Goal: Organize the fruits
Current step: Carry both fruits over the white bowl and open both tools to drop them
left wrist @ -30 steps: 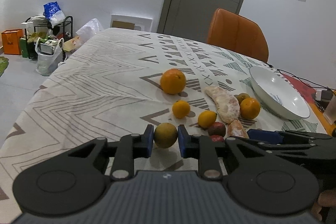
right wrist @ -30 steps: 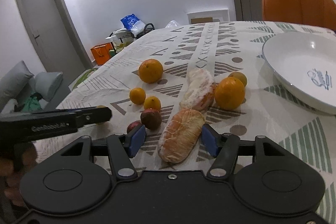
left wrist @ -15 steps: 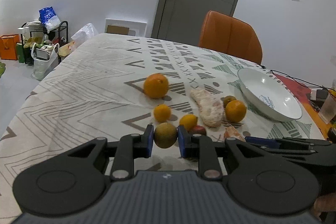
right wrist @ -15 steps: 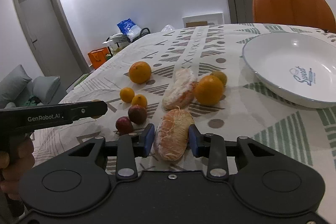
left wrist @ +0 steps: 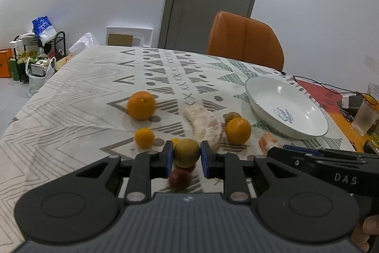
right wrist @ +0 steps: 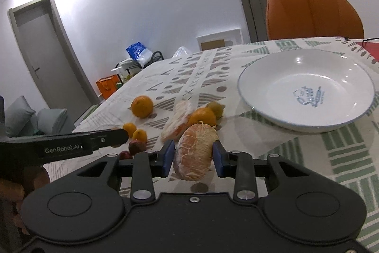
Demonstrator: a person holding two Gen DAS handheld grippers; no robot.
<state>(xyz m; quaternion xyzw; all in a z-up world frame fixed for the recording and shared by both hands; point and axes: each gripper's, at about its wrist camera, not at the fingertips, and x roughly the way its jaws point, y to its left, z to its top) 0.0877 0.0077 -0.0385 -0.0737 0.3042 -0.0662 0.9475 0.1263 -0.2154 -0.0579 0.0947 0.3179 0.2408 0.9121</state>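
Note:
My left gripper (left wrist: 186,155) is shut on a round green-brown fruit (left wrist: 186,153) and holds it above the table. My right gripper (right wrist: 193,157) is shut on a peeled pomelo segment (right wrist: 194,154) and holds it lifted, left of the white plate (right wrist: 272,108). The plate (left wrist: 260,108) is empty. On the cloth lie a large orange (left wrist: 141,105), a small orange (left wrist: 144,137), another orange (left wrist: 237,130), a second peeled segment (left wrist: 205,125) and a red fruit (left wrist: 178,178). The left gripper's side shows in the right wrist view (right wrist: 111,137).
An orange chair (left wrist: 245,44) stands at the table's far edge. A glass (left wrist: 366,117), cables and a charger (left wrist: 350,101) sit at the right. A rack with bags (left wrist: 35,56) stands on the floor at the left.
Both grippers have risen and moved toward the plate. The right gripper closed on the pomelo segment and lifted it. The left gripper keeps hold of the green-brown fruit.

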